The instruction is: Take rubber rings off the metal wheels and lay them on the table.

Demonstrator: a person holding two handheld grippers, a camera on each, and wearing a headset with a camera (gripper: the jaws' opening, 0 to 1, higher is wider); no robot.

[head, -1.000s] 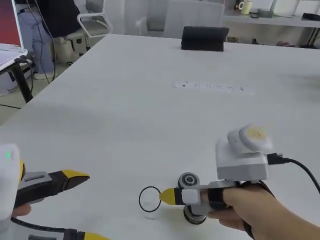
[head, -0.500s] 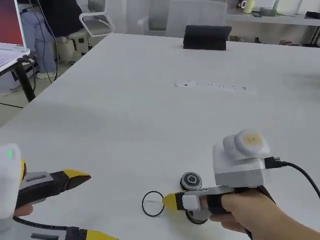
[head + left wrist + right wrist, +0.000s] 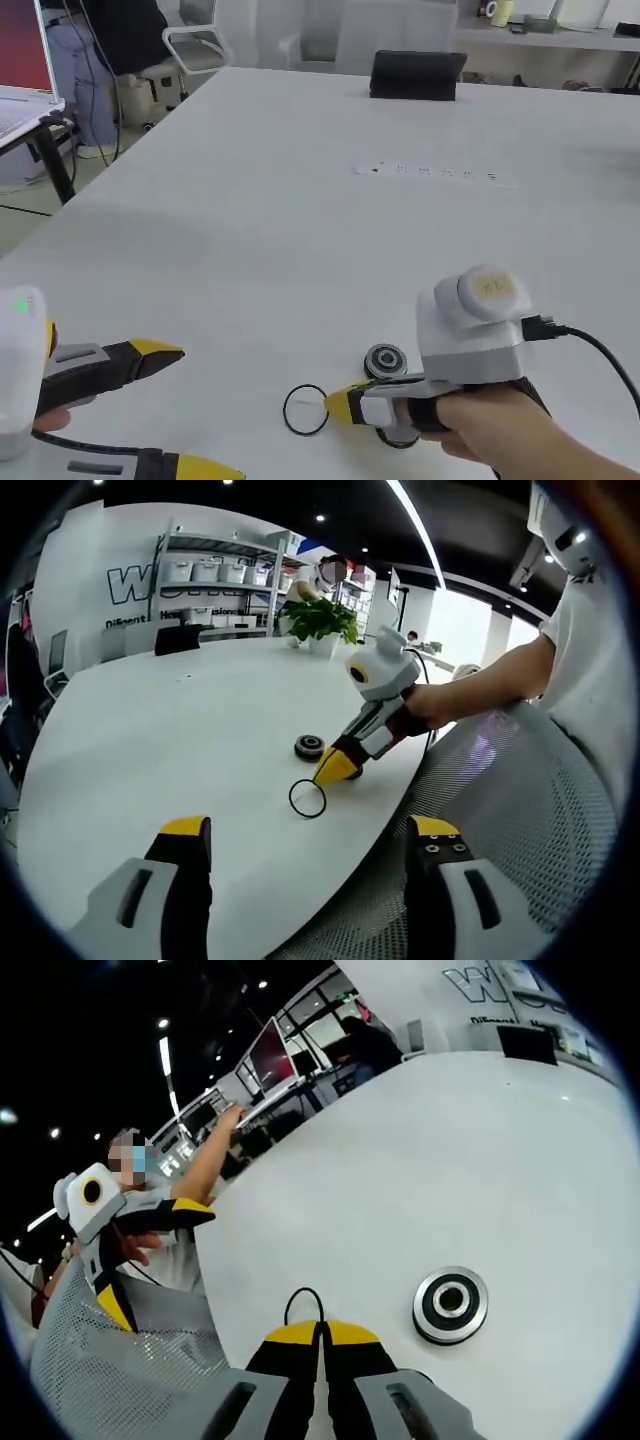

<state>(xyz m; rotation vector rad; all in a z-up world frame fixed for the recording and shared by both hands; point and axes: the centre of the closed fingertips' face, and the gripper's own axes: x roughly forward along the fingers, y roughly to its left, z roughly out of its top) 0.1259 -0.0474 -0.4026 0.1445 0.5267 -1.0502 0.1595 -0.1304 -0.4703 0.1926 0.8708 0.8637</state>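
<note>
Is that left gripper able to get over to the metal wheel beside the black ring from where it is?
Probably yes. The left gripper is open, with bare table between it and the metal wheel. The right gripper and the rubber ring lie just to the near side of that path.

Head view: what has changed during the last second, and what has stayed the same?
The right gripper, shut on the edge of the rubber ring, drew slightly toward the person, and the ring came with it. The ring lies flat on the table as before. The metal wheel and the open left gripper stayed in place.
</note>
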